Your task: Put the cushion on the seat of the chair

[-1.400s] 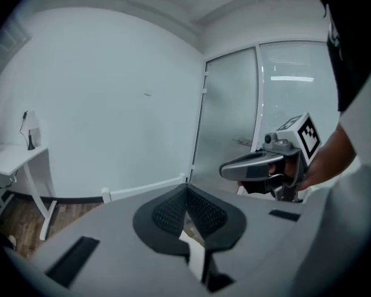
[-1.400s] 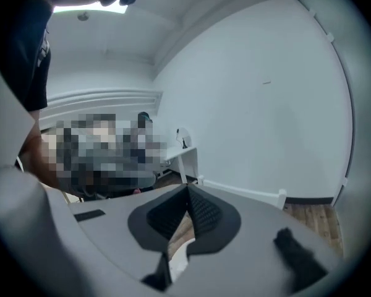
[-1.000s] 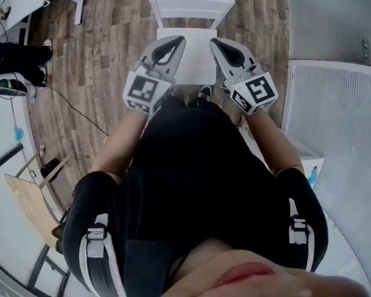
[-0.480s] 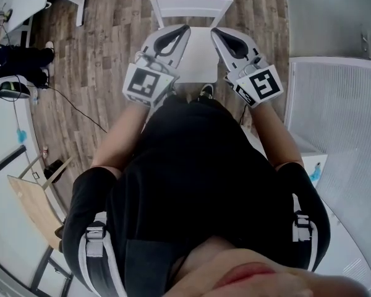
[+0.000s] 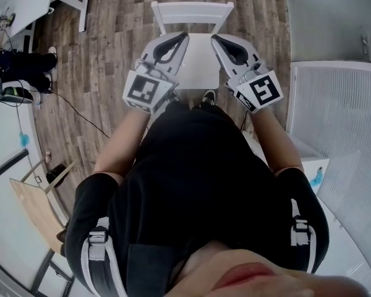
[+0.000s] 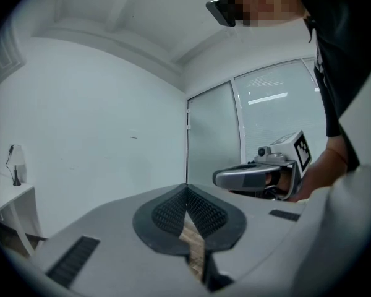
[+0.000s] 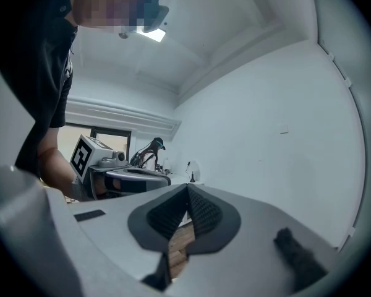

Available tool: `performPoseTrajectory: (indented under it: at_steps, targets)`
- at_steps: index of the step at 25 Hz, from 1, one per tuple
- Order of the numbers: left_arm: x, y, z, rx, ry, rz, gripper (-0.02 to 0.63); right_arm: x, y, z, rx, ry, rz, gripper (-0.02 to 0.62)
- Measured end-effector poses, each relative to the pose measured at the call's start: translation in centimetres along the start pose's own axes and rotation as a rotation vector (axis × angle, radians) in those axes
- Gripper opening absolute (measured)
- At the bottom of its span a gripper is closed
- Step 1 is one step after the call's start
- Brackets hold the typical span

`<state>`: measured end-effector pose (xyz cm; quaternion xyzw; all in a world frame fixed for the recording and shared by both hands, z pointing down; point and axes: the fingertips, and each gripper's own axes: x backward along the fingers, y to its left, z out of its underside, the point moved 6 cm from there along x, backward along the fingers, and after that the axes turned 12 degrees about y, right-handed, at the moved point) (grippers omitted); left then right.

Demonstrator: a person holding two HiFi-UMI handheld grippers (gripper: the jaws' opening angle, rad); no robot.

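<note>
Only the head view shows me the white chair (image 5: 198,60). It stands on the plank floor (image 5: 111,48) just beyond the person's shoes (image 5: 205,95), with its backrest (image 5: 191,8) on the far side. The left gripper (image 5: 182,37) and right gripper (image 5: 216,39) hang over the left and right sides of its seat. In the gripper views I see both claws clenched on nothing, pads meeting. Where the cushion is, I cannot tell. The left gripper view adds pale walls and a glass partition (image 6: 213,135); the right gripper view adds a ceiling light (image 7: 149,34). Each marker cube (image 5: 145,90) bears a black-and-white square pattern.
</note>
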<state>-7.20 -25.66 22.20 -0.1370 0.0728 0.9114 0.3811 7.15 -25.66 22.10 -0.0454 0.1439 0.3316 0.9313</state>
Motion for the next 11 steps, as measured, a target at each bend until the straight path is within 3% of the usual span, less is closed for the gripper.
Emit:
performPoseTrajectory:
  at_steps: [11]
  targets:
    - [-0.1,0.41,0.57,0.002,0.033,-0.009,0.011,-0.83,0.07,0.31,-0.01,0.009,-0.018,0.015]
